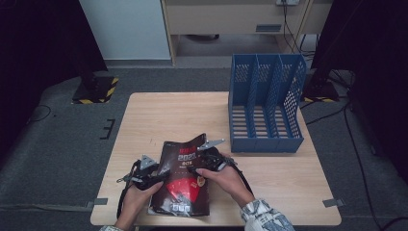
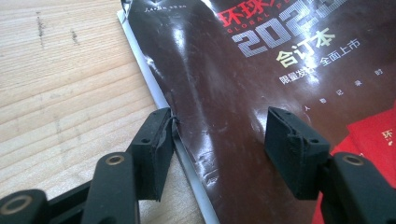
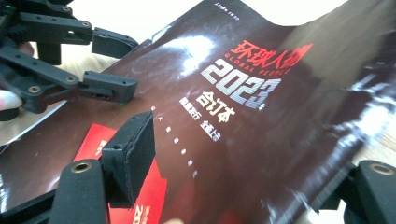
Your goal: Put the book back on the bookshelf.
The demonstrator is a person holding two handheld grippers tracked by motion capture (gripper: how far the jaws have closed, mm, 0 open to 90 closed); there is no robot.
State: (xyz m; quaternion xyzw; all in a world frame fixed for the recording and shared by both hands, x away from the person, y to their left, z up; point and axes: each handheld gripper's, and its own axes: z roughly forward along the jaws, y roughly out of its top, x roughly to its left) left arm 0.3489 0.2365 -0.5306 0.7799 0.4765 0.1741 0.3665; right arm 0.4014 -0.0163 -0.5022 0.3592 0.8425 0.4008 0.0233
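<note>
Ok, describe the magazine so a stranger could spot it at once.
On the wooden table, look at the near edge, left of the blue file rack. The magazine lies between the left gripper and right gripper; its glossy dark cover bears red and white print, including 2023.

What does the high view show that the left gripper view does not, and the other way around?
High view alone: the blue file rack at the table's far right, both hands, and the whole table.

Left gripper view alone: the left tongs open astride the magazine's left edge, one jaw on bare wood, the other over the cover, plus the white page edges beneath.

Shared: the dark magazine with "2023" and the wooden tabletop.
</note>
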